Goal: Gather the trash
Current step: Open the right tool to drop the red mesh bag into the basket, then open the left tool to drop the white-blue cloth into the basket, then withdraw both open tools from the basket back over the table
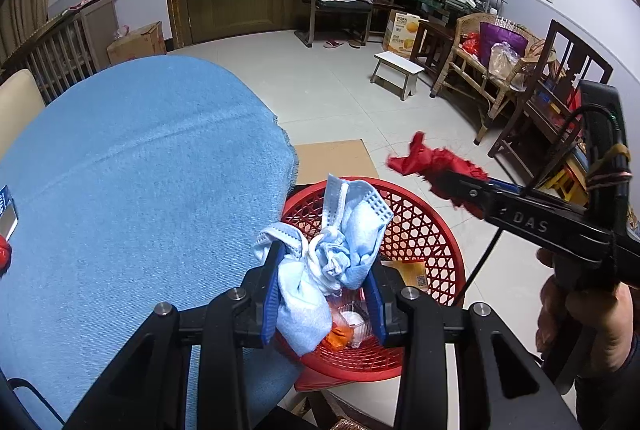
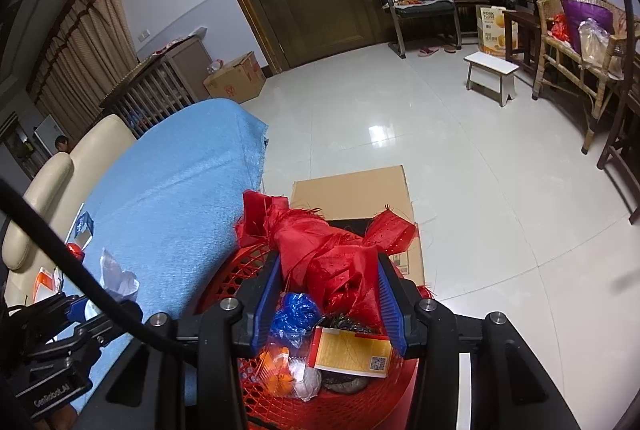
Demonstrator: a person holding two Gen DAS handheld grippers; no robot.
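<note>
Landmark: red basket (image 1: pixel 416 230), on the floor just beside the table with the blue cloth (image 1: pixel 140 170).

Left gripper (image 1: pixel 326 290): we see it directly above the basket, jaws narrow, pinching a bundle of crumpled light-blue face masks (image 1: pixel 340 250).

Right gripper (image 2: pixel 328 294): also above the basket, at its far rim, red fabric (image 2: pixel 332 258) between the blue pads. We can't tell if the pads still press on it.

Inside the basket: yellow card (image 2: pixel 352 352), blue plastic wrap (image 2: pixel 298 310), orange scrap (image 2: pixel 276 370).

Cardboard sheet (image 2: pixel 352 190) lies flat on the floor beyond the basket.
</note>
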